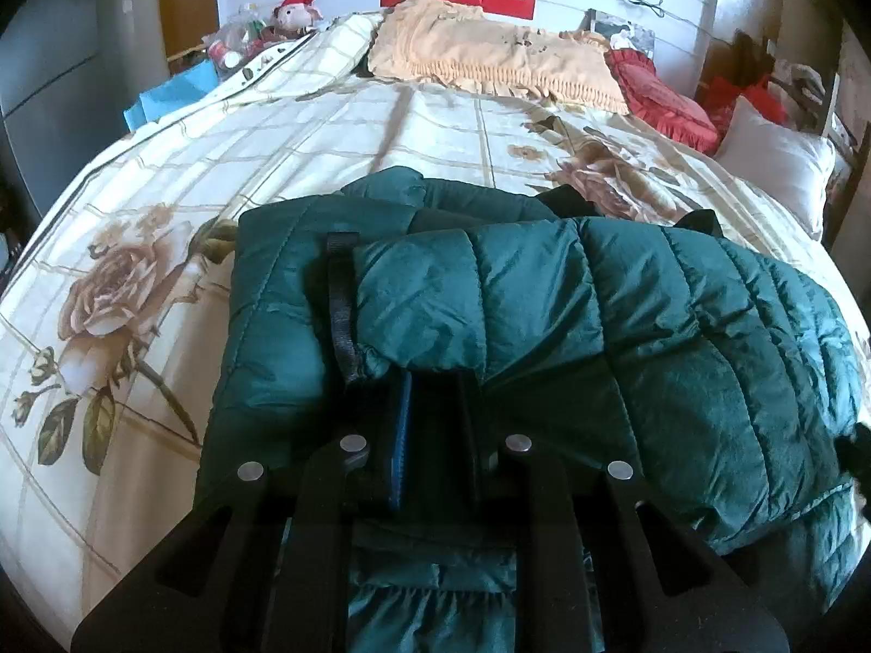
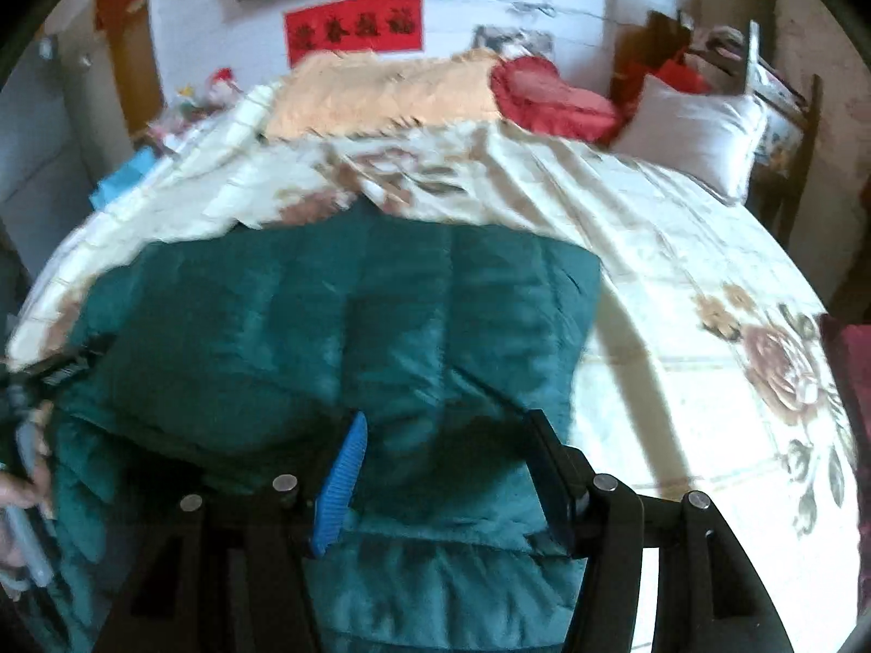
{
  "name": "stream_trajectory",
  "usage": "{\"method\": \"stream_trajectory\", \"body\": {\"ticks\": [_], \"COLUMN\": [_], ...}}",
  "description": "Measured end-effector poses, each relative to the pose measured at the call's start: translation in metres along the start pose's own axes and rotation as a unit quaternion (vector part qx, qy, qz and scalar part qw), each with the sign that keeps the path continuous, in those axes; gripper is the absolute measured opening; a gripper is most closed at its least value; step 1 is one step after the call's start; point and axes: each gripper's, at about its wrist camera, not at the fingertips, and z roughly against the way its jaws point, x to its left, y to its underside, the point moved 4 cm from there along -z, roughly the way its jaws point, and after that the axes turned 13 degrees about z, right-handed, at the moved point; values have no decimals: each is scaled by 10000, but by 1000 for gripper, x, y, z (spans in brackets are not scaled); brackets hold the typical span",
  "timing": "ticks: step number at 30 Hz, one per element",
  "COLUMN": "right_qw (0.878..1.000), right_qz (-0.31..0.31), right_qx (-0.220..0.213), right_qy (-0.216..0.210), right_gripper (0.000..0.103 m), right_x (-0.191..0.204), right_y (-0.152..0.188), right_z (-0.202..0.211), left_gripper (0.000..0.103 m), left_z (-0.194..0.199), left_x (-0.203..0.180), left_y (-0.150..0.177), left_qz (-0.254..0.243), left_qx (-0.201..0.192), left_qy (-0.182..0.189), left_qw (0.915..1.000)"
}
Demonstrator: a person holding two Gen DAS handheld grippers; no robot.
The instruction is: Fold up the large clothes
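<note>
A dark teal quilted jacket [image 1: 626,326] lies on the bed, with one sleeve [image 1: 424,294] folded across its body. My left gripper [image 1: 435,381] is at the sleeve's cuff, jaws nearly together and pinching the fabric beside a black strap [image 1: 340,294]. In the right wrist view the jacket [image 2: 326,326] fills the lower left. My right gripper [image 2: 446,424] is at its right edge, jaws half apart with a thick fold of padding pressed between the blue pad [image 2: 340,479] and the black finger [image 2: 550,468]. A hand [image 2: 16,490] holding the left gripper shows at the left edge.
The jacket rests on a cream floral sheet [image 1: 218,163]. A beige blanket [image 1: 490,54], a red cushion [image 1: 658,92] and a white pillow [image 1: 773,158] lie at the head end. A plush toy [image 1: 296,11] and a blue box [image 1: 174,92] sit at the far left.
</note>
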Motion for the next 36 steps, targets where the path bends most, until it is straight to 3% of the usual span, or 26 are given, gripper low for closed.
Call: {"method": "stream_trajectory", "body": {"ticks": [3,7,10,11,16,24,30,36], "right_qw": [9998,9992,9988,9987,9980,9961,9949,9939], "right_qz": [-91,-185,-154,-60,61,-40,10,37], "right_qx": [24,-111,-260,-311,-363,-143,-58,-21], "right_qy": [-178,-337,-391,-407,-515,-870,-1011,-1101], "right_gripper": [57,58,72,73,73,74,74,74], "right_x": [-3,-5,-3,-1,4,16,28,36], "right_y": [1,1,8,12,37,87,115,130], "right_z": [-10,14,38,49,84,106,117,126], "left_gripper": [16,16,16,16,16,16,16,16], "left_z": [7,27,48,57,93,134,153,163], "left_x": [0,11,19,23,38,74,94,106], "left_y": [1,3,10,14,41,90,114,130], "left_qz": [-56,-47,-61,-84,-358,-313,-252,-128], "left_qx": [-38,-1,-54,-81,-110,91,69,205], "left_qy": [35,100,173,199,74,-4,-106,36], "left_qw": [10000,9999,9998,9997,9993,9995,9996,9997]}}
